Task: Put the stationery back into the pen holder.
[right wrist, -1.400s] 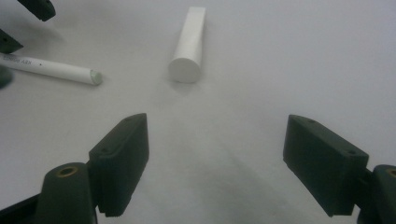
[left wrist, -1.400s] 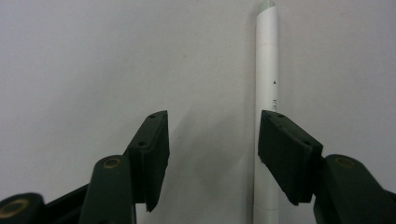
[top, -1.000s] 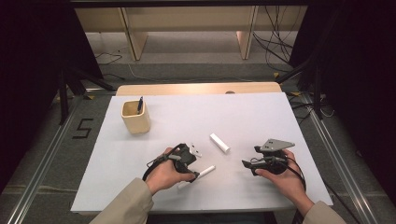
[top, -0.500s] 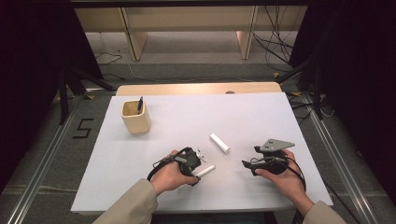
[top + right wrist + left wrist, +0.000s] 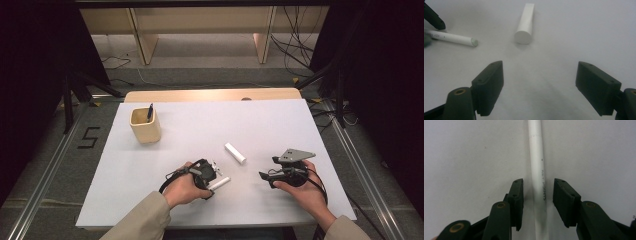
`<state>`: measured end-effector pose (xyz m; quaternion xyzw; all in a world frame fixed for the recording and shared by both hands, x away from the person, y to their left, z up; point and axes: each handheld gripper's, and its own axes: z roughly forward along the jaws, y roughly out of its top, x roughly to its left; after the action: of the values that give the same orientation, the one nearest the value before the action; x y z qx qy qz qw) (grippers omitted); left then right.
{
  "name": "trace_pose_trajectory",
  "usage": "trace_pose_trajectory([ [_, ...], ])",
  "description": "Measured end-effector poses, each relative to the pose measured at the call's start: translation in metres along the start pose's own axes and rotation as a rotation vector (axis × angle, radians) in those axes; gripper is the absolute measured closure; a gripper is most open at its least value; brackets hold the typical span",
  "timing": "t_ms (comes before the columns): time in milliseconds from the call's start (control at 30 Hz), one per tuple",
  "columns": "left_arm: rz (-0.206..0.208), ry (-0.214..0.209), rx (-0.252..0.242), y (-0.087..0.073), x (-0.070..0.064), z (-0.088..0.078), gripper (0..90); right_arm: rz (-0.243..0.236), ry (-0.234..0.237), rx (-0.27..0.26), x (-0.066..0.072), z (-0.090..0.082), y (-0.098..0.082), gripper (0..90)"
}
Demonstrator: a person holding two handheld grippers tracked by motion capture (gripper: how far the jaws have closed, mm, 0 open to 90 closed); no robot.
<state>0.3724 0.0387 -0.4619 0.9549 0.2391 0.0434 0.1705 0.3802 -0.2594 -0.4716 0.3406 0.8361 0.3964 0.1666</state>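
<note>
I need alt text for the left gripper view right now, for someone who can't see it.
A thin white marker lies lengthwise on the white table, running between the two black jaws of the left tool, which have just been closing and stand a little apart from it on either side. Faint grey lettering runs along the marker.

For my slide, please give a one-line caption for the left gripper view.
Left gripper, jaws just closing, straddles a white pen lying on the white table, pads not yet touching it.

Slim white pen (image 5: 537,170) flat on table (image 5: 300,130)
</note>
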Motion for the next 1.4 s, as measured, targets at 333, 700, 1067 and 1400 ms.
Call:
trace_pose_trajectory([
  [333, 0.006, -0.01, 0.012, 0.002, 0.001, 0.0006, 62.5, 0.0, 0.0, 0.0, -0.0001, 0.0, 0.0, 23.2],
  [700, 0.012, -0.009, 0.019, 0.0026, 0.0016, 0.0007, 65.2, 0.0, 0.0, 0.0, 0.0, -0.0001, 0.0, 23.2],
  [1067, 0.0, -0.006, 0.019, 0.0035, 0.0004, 0.0011, 67.4, -0.001, 0.0, 0.0, -0.0001, -0.0002, 0.0, 23.2],
  [1400, -0.002, -0.006, 0.033, 0.0048, 0.0002, 0.0007, 69.5, -0.001, 0.0, 0.001, -0.0001, -0.0002, 0.0, 23.2],
])
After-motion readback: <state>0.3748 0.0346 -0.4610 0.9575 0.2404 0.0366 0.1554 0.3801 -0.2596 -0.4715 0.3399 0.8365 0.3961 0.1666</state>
